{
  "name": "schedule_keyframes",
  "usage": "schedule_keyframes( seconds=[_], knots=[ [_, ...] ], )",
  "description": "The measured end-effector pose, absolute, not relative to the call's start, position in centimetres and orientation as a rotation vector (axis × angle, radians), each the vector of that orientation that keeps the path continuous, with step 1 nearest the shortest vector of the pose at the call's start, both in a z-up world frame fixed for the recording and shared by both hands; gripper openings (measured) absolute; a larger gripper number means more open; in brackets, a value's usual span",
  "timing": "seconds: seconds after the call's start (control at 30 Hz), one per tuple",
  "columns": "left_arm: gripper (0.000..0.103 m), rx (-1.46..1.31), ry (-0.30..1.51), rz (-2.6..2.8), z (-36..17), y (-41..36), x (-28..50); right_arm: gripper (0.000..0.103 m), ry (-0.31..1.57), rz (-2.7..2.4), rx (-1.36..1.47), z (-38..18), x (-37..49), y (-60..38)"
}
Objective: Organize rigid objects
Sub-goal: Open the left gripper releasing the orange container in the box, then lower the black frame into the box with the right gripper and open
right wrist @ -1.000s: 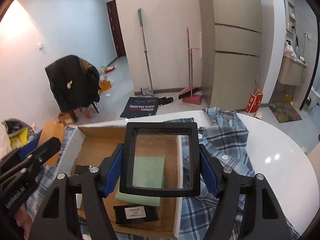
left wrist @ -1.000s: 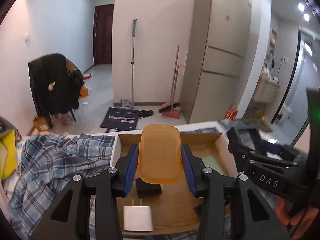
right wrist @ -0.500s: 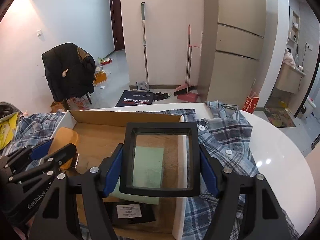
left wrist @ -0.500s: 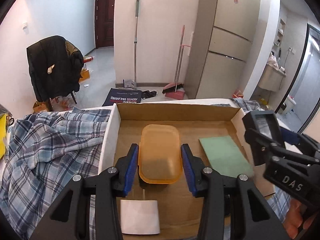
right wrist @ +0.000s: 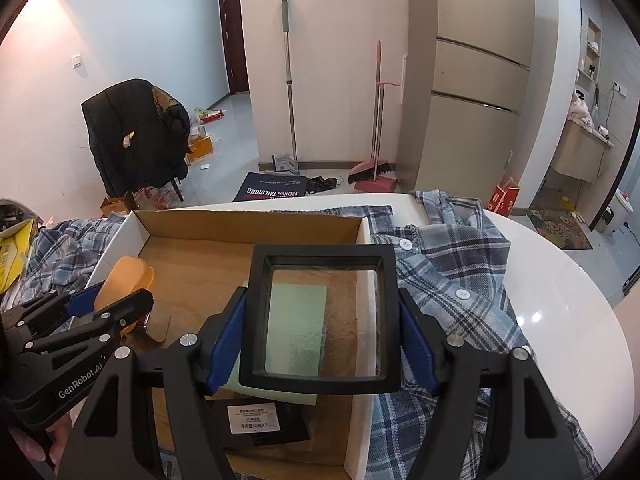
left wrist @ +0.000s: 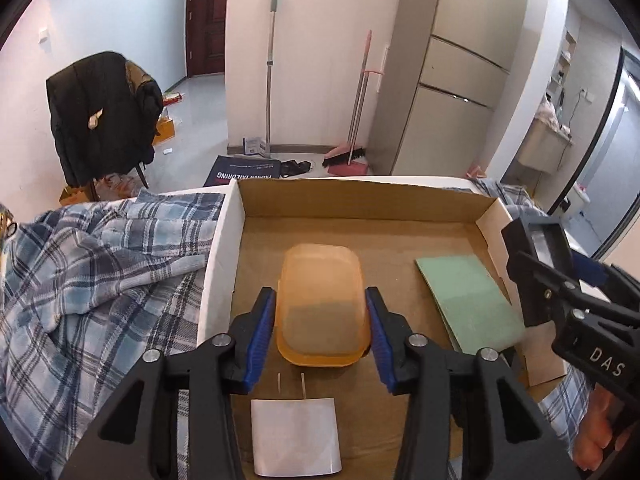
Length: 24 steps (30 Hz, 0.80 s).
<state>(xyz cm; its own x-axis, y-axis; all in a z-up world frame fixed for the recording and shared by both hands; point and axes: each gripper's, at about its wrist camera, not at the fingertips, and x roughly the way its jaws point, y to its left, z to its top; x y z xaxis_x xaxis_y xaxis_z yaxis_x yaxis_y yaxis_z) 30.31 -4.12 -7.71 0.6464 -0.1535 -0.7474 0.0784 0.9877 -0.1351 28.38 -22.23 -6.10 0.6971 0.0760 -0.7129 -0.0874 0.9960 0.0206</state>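
Left tongs (left wrist: 320,328) opening, right tongs (right wrist: 322,328) clamped.

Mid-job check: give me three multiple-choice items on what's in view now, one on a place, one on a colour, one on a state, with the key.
1. Where does the green sheet lie?
A. in the box
B. on the shirt
C. on the floor

2. What colour is the tray between the left gripper fingers?
A. blue
B. orange
C. white

3. What is the right gripper doing?
A. hanging empty
B. gripping the shirt
C. gripping a black frame

Key:
1 A, it lies flat on the box floor, at its right side.
2 B, it is translucent orange.
3 C, both blue pads press the frame's sides.
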Motion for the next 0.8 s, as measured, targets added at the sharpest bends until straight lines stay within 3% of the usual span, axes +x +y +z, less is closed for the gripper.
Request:
schedule_keyframes(
  seconds=[0.1, 0.23, 0.3, 0.33, 0.53, 0.8],
  knots=[
    [0.064, -0.109, 0.868, -0.119, -7.8, -3.6, 30.5, 0.069, 0.786, 0.091, -0.014, -5.9, 28.3, -22.3],
    [0.069, -0.122, 0.853, -0.124, -7.5, -3.7, 30.3, 0.069, 0.785, 0.088, -0.008, -5.9, 28.4, -22.4],
    [0.086, -0.109, 0.780, -0.127, -6.6, -3.7, 29.5, 0.069, 0.781, 0.089, -0.005, -5.8, 28.4, -22.6],
    [0.088, -0.097, 0.723, -0.119, -5.9, -3.6, 28.9, 0.069, 0.775, 0.089, -0.008, -5.7, 28.4, -22.6],
    [0.088, -0.142, 0.493, -0.110, -2.6, -2.5, 25.8, 0.069, 0.762, 0.096, -0.014, -5.7, 28.3, -22.3],
    [0.089, -0.198, 0.374, -0.114, -0.8, -1.0, 24.1, 0.069, 0.772, 0.126, -0.013, -6.0, 28.2, -21.9]
  ],
)
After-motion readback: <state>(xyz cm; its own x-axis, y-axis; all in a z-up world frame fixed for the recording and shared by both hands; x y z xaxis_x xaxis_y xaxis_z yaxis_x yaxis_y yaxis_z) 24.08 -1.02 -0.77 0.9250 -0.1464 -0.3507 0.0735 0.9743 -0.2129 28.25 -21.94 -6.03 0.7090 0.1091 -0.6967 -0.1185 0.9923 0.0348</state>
